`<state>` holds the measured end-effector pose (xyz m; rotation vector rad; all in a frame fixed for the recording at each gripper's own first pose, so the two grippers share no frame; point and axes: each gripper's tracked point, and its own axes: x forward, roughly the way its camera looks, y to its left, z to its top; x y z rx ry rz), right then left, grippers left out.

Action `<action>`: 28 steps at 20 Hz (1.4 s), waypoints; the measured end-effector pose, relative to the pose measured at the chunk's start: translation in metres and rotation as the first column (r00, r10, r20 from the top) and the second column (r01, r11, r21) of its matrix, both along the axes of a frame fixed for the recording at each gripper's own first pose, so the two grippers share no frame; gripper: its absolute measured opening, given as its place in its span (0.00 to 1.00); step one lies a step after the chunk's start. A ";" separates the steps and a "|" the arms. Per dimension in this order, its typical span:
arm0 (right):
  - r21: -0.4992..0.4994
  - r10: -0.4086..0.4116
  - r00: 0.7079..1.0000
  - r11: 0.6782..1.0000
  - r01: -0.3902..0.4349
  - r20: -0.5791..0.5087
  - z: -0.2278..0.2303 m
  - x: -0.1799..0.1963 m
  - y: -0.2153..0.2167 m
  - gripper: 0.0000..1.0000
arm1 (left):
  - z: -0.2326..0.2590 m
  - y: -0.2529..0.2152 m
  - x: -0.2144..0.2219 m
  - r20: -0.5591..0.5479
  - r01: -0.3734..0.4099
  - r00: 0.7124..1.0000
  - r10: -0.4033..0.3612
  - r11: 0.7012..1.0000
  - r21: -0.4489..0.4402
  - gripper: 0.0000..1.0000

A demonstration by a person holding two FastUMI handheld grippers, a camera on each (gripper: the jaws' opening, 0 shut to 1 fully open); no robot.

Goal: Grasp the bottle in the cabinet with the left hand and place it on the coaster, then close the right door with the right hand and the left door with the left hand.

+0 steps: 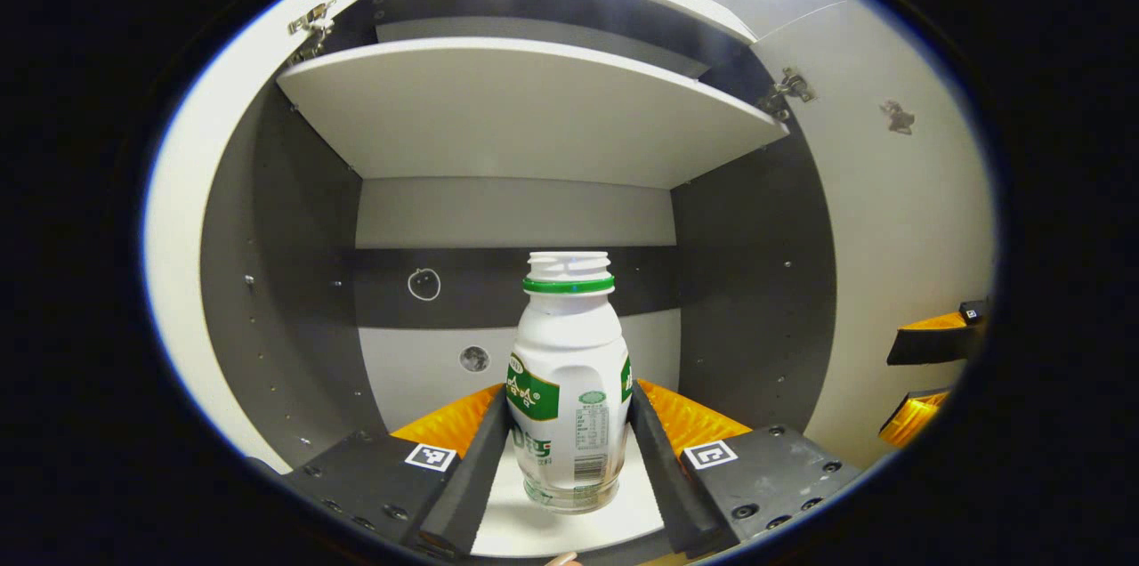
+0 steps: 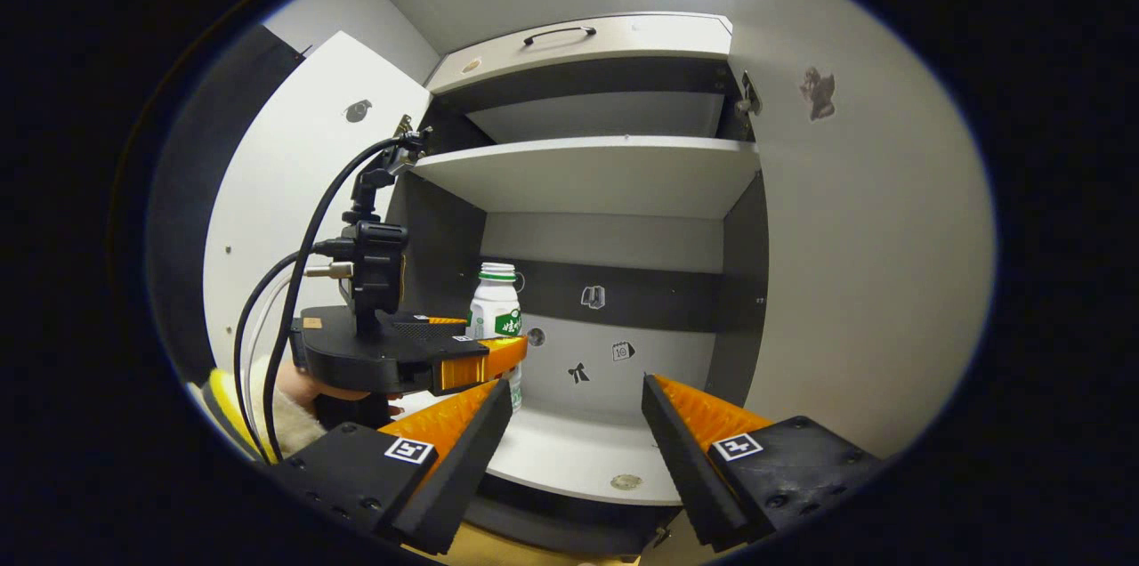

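Note:
A white bottle (image 1: 569, 370) with a green label and a green neck ring, no cap on it, stands upright on the cabinet's lower shelf (image 1: 569, 530). My left gripper (image 1: 569, 392) reaches into the cabinet, and both its fingers (image 1: 472, 468) lie against the bottle's sides, shut on it. In the right gripper view the bottle (image 2: 495, 303) rises behind the left gripper (image 2: 507, 357), which a hand in a pale sleeve (image 2: 294, 397) holds. My right gripper (image 2: 577, 397) stands open in front of the cabinet with nothing between its fingers.
Both cabinet doors are swung open, the left door (image 2: 294, 192) and the right door (image 2: 854, 237). An upper shelf (image 2: 596, 170) spans the cabinet above the bottle, and a drawer with a handle (image 2: 559, 34) sits on top. A small round disc (image 2: 626, 481) lies near the lower shelf's front edge.

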<state>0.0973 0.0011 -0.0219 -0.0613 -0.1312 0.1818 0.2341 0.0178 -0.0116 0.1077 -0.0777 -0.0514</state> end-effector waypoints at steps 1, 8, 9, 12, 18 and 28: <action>0.003 -0.002 1.000 1.000 0.002 0.003 0.002 -0.009 0.003 0.98 | 0.002 -0.002 -0.009 0.000 0.001 1.000 -0.001 1.000 0.008 0.78; 0.037 -0.063 0.998 0.997 0.063 0.006 0.010 -0.068 0.013 0.97 | -0.004 -0.016 -0.076 -0.020 0.045 0.999 -0.045 0.999 -0.003 0.78; 0.039 -0.082 0.997 0.996 0.082 0.004 0.010 -0.076 0.012 0.97 | -0.006 -0.018 -0.085 -0.022 0.054 0.998 -0.054 0.999 -0.007 0.79; 0.029 -0.179 0.984 0.983 0.180 -0.020 0.000 -0.102 -0.005 0.97 | -0.020 -0.029 -0.115 -0.032 0.087 0.996 -0.088 0.996 -0.025 0.79; 0.056 -0.324 0.940 0.942 0.331 -0.107 -0.038 -0.146 -0.043 0.97 | -0.083 -0.060 -0.166 -0.061 0.217 0.973 -0.222 0.973 -0.082 0.79; -0.064 -0.285 0.930 0.958 0.278 -0.232 -0.131 -0.180 -0.063 0.98 | -0.212 -0.103 -0.251 -0.130 0.242 0.959 -0.250 0.967 -0.077 0.79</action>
